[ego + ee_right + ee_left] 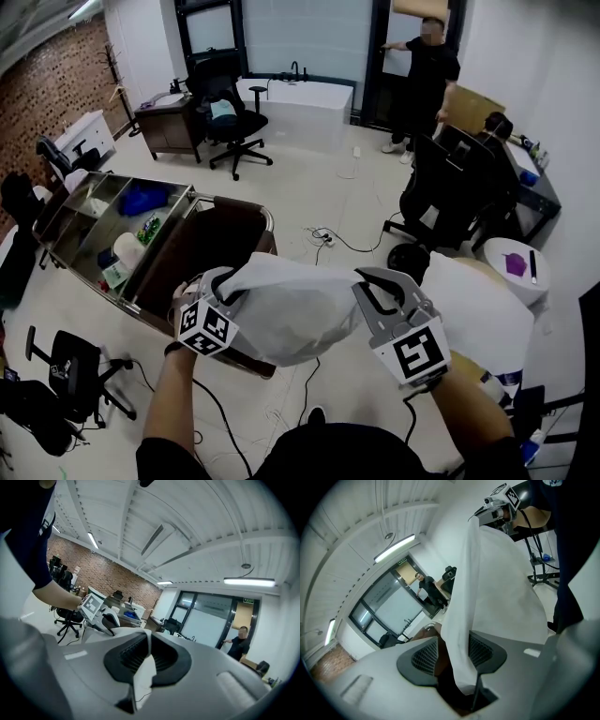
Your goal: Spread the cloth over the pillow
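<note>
A white cloth [291,314] hangs spread in the air between my two grippers, in front of my chest. My left gripper [217,283] grips its left edge; in the left gripper view the cloth [501,588] runs up out of the jaws [454,654] toward the right gripper [494,508]. My right gripper [380,289] is shut on the right edge, and a thin fold of cloth [143,679] sits between its pads [146,648]. The left gripper [101,618] shows across from it. A white pillow [483,314] lies low at the right, partly hidden by the right gripper.
A metal trolley [112,234] with bins and a brown panel [211,244] stands below left. Black office chairs [234,122] [450,187] and floor cables [328,239] lie ahead. A person [427,75] stands by the far door. A small white table [514,267] is at the right.
</note>
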Motion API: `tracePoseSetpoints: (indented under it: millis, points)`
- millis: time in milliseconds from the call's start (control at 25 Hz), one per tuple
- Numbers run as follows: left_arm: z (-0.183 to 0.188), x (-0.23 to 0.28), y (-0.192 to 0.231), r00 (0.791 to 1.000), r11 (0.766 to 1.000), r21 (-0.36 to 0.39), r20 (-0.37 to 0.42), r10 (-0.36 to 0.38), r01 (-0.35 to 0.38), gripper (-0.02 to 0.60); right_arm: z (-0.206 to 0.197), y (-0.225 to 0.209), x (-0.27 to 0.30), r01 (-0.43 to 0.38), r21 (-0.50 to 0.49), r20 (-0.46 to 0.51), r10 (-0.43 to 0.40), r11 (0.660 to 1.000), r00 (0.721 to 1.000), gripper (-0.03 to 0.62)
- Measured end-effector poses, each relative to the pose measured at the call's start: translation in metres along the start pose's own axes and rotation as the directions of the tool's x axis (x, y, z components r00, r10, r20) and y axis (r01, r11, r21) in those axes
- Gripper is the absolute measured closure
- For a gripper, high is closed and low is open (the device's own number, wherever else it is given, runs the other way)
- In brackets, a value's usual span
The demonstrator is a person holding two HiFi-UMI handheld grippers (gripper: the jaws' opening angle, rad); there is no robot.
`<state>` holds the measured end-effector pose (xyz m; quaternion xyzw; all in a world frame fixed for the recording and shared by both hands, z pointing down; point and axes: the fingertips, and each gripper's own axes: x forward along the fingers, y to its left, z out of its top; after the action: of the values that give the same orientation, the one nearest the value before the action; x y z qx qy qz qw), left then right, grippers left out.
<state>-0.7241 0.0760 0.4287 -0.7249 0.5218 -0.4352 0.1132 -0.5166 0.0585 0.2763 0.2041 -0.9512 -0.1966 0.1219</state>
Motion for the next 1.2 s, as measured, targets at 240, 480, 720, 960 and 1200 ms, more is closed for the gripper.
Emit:
tracePoseSetpoints:
  millis: [240, 480, 720, 960, 1200]
  points:
    - [-0.017, 0.004, -0.009, 0.997, 0.999, 0.039, -0.068, -0.034, 0.037, 0.411, -0.008, -0.014, -0.014, 0.039, 0.034, -0.016, -0.038, 0.999, 0.999, 0.577]
    - [-0.024, 0.008, -0.015, 0.994, 0.996, 0.074, -0.103, -0.04, 0.047, 0.572, -0.017, -0.015, -0.014, 0.054, 0.041, -0.031, -0.052, 0.998, 0.998, 0.577]
    - [-0.013, -0.004, 0.004, 0.995, 0.997, 0.069, -0.092, 0.025, -0.018, 0.581, -0.02, -0.022, -0.017, 0.067, 0.047, -0.034, -0.065, 0.997, 0.997, 0.577]
    - [0.025, -0.031, 0.047, 0.99, 0.985, 0.099, -0.014, 0.144, -0.141, 0.581, -0.014, -0.045, -0.031, 0.117, 0.059, 0.005, -0.118, 0.991, 0.993, 0.577]
    - [0.072, -0.05, 0.072, 0.978, 0.963, 0.17, 0.062, 0.199, -0.207, 0.581, -0.003, -0.068, -0.055, 0.189, 0.054, 0.019, -0.19, 0.981, 0.982, 0.577]
